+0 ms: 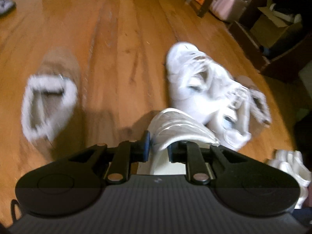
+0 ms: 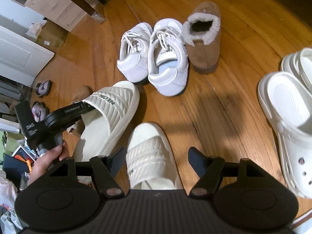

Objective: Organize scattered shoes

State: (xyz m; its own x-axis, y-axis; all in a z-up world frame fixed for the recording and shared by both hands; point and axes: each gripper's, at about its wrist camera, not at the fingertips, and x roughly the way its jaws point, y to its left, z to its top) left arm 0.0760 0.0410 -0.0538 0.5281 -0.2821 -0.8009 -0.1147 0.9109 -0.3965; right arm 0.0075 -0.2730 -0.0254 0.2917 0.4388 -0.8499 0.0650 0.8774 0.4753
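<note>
The left tool (image 1: 159, 143) is clamped on the ribbed strap of a cream slide (image 2: 109, 115). In the right wrist view a hand (image 2: 48, 159) carries this tool in from the left, its tip on the strap edge beside the printed lettering. The slide lies toe up-right, its heel end close to the hand; whether it rests on the floor (image 2: 214, 107) or is lifted off it cannot be told.

The right tool (image 2: 156, 160) stands apart, its fingers (image 2: 117, 162) on either side of a second slide (image 2: 150, 152) that lies on the floor below, toe pointing away. The pads are clear of it.

Beyond the two slides, a pair of white sneakers (image 2: 154, 54) sits side by side, heels toward the camera. Just beside them on the right, a tan slipper (image 2: 204, 39) with fleece lining touches the nearer sneaker. In the left wrist view, which is blurred, another tan slipper (image 1: 50, 97) lies well apart on the left.

At the right edge of the right wrist view lie two white clogs (image 2: 288, 117), one partly over the other.
</note>
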